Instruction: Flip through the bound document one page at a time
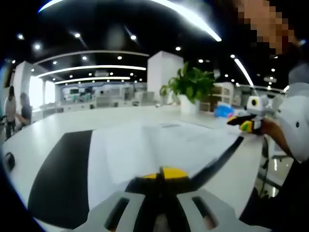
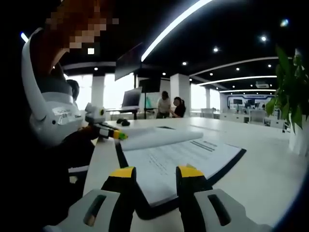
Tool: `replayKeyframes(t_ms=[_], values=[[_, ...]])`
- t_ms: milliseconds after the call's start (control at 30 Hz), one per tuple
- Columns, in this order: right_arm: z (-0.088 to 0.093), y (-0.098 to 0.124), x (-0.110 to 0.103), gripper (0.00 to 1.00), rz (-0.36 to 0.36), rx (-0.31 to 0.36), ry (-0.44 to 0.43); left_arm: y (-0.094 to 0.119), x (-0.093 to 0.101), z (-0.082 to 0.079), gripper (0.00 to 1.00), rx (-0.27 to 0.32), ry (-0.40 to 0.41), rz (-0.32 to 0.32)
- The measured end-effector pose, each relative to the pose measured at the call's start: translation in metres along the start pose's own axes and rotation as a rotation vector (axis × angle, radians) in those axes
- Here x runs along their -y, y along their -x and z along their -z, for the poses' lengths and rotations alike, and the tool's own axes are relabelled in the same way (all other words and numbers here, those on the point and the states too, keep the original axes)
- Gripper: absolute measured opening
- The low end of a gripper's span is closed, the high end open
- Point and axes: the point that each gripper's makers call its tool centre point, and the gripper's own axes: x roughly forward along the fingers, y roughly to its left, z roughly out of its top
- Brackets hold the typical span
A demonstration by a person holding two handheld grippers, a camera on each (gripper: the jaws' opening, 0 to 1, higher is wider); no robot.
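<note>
Left hand-held gripper [image 2: 118, 136], at 9 o'clock, clamped on curled page [image 2: 152, 137]. Right hand-held gripper [image 2: 157, 174] apart above bound document [image 2: 181, 159]. I'd carry it over slowly, single sheet only.

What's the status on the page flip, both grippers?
Left gripper shut on a lifted page. Right gripper open, low over bound document. Potted plant on table, well clear.

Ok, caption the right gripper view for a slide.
Open right tongs hover over the document; left tongs lift a curling page.
</note>
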Motion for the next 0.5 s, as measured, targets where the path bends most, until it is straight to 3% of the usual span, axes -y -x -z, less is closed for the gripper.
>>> replayKeyframes(t_ms=[500], values=[[-0.0001,-0.0007,-0.0015,0.36,-0.002,-0.001,-0.001,0.0008,0.0003,0.0011,0.02,-0.004,0.003,0.002]])
